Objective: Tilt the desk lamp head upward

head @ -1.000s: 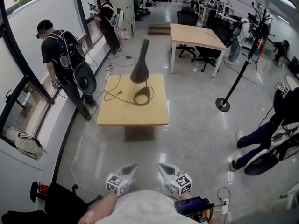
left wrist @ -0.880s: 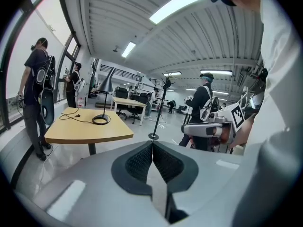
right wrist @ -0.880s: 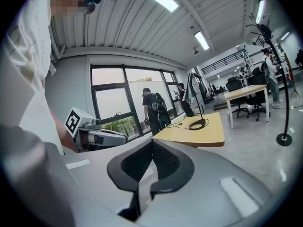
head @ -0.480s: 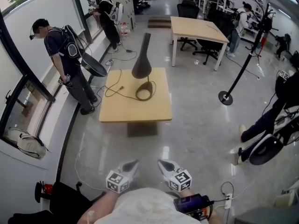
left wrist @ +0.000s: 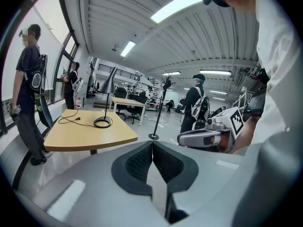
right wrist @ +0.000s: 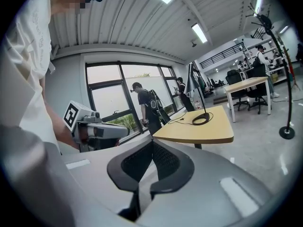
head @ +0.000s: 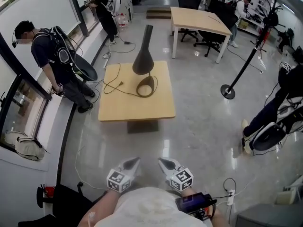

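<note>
A black desk lamp (head: 142, 56) with a cone head and a ring base (head: 146, 86) stands on a small wooden table (head: 135, 105) ahead of me; its head points down. The lamp (left wrist: 109, 82) also shows small in the left gripper view, and the lamp (right wrist: 193, 85) shows in the right gripper view. My left gripper (head: 133, 163) and right gripper (head: 165, 163) are held close to my body, well short of the table. Both are shut with nothing between their jaws.
The lamp's black cord (head: 115, 85) loops over the table. A person (head: 57, 60) stands at the window left of the table. A pole stand (head: 228, 91) rises at the right, beside a seated person (head: 277, 108). A larger desk (head: 199, 22) with chairs stands behind.
The view has shifted forward slightly, so the table sits a little lower in view. The person at the window has moved left. Both grippers stay shut near my body.
</note>
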The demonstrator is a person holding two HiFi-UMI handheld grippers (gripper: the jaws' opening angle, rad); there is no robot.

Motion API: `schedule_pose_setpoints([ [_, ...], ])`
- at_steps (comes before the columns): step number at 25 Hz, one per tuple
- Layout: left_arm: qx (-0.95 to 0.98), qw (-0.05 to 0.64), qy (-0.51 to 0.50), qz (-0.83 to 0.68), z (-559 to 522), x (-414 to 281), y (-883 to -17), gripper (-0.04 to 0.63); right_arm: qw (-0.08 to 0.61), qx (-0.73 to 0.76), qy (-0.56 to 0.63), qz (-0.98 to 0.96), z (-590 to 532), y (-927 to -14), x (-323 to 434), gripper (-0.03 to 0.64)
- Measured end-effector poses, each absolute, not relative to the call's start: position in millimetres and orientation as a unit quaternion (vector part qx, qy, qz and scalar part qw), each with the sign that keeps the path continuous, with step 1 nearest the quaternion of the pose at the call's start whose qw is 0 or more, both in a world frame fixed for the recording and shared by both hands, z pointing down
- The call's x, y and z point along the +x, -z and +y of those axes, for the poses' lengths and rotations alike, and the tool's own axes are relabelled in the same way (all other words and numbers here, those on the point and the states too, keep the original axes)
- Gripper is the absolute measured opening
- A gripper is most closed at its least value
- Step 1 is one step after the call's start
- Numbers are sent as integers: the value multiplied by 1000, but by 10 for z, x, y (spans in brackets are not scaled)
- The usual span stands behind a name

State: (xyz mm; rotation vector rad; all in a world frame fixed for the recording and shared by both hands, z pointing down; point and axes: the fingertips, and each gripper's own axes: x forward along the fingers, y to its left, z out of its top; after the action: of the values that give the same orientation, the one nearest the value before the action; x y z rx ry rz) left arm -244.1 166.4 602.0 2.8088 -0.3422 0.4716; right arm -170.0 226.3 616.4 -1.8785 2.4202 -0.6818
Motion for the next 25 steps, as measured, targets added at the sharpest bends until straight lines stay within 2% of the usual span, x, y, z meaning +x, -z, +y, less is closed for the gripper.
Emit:
schedule_pose_setpoints([
  [25, 976, 150, -132, -82, 232, -2295, -6026, 3, -31, -643, 196, 739, 920, -5941, -1498, 14],
])
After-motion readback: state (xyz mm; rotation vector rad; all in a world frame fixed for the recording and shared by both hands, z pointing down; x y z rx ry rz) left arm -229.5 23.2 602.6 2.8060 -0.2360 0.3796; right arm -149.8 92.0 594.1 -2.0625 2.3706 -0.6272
